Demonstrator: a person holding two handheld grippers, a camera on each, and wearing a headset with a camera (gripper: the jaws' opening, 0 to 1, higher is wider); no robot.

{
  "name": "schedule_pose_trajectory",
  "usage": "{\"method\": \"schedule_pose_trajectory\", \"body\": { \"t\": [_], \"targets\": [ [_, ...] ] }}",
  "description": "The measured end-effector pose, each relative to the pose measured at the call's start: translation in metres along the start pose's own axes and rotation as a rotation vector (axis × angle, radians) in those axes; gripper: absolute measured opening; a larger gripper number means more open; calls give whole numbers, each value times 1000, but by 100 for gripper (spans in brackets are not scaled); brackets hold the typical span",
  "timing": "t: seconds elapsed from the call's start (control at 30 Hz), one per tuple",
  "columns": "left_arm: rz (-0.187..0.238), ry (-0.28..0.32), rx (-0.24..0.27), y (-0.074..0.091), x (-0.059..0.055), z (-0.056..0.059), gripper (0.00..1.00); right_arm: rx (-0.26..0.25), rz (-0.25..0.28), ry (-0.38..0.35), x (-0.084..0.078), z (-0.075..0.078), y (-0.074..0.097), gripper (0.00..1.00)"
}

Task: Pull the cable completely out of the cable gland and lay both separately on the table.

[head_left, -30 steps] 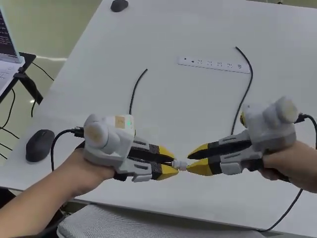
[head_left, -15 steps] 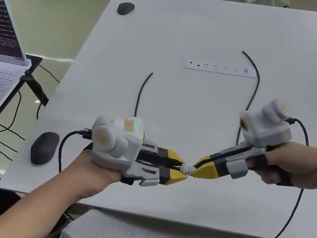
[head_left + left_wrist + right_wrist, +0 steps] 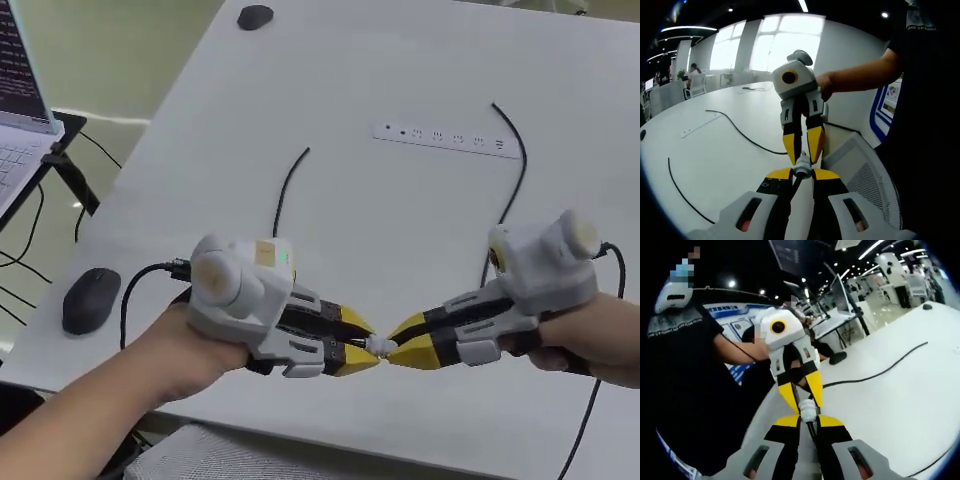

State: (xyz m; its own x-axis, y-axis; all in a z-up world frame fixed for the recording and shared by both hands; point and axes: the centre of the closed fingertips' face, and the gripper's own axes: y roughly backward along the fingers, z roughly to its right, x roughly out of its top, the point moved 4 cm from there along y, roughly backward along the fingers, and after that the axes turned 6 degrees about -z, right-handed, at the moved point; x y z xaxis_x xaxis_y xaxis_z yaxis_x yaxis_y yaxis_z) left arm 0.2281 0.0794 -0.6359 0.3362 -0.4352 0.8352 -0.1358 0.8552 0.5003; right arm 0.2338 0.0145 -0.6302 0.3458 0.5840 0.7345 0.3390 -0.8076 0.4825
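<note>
Tip to tip over the near edge of the table (image 3: 400, 230), the left gripper (image 3: 366, 346) and right gripper (image 3: 393, 348) both pinch the small white cable gland (image 3: 378, 347). Its dark cable (image 3: 812, 431) is mostly hidden between the jaws. A power strip (image 3: 445, 138) lies far off, and a laptop (image 3: 15, 110) is cut off at the left.

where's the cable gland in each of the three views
head view: cable gland low centre, between left claw and right claw
left gripper view: cable gland at centre, at left claw's tips
right gripper view: cable gland at centre, at right claw's tips
shared landmark: white table
</note>
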Motion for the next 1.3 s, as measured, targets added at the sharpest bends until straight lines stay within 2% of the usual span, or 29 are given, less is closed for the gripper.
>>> {"method": "schedule_pose_trajectory", "body": {
  "t": [0.03,0.07,0.13,0.17,0.27,0.3,0.53,0.67,0.83,1.1,1.3],
  "targets": [
    [-4,6,2,0,-1,0,15,-29,-3,36,0,-1,-1,7],
    [-5,17,-1,0,-1,0,15,-69,-9,103,0,-1,-1,7],
    [-1,28,-7,1,-2,0,15,-119,-22,173,0,-3,-1,7],
    [2,32,-9,1,-2,0,15,-166,-41,234,0,-5,-2,7],
    [8,45,-19,1,-3,1,15,-254,-87,334,-2,-6,-3,7],
    [9,47,-19,1,-4,1,15,-302,-111,378,-2,-7,-4,7],
    [25,79,-28,2,-5,4,15,-464,-212,568,-3,-15,-9,7],
    [52,108,-21,4,-3,2,15,-549,-239,651,1,-16,-9,7],
    [59,109,-12,6,-1,3,15,-566,-229,637,2,-16,-8,8],
    [59,112,-8,4,-2,6,15,-531,-201,542,1,-16,-7,8],
    [60,93,-1,5,0,6,15,-535,-155,457,2,-16,-3,11]
  ]
}}
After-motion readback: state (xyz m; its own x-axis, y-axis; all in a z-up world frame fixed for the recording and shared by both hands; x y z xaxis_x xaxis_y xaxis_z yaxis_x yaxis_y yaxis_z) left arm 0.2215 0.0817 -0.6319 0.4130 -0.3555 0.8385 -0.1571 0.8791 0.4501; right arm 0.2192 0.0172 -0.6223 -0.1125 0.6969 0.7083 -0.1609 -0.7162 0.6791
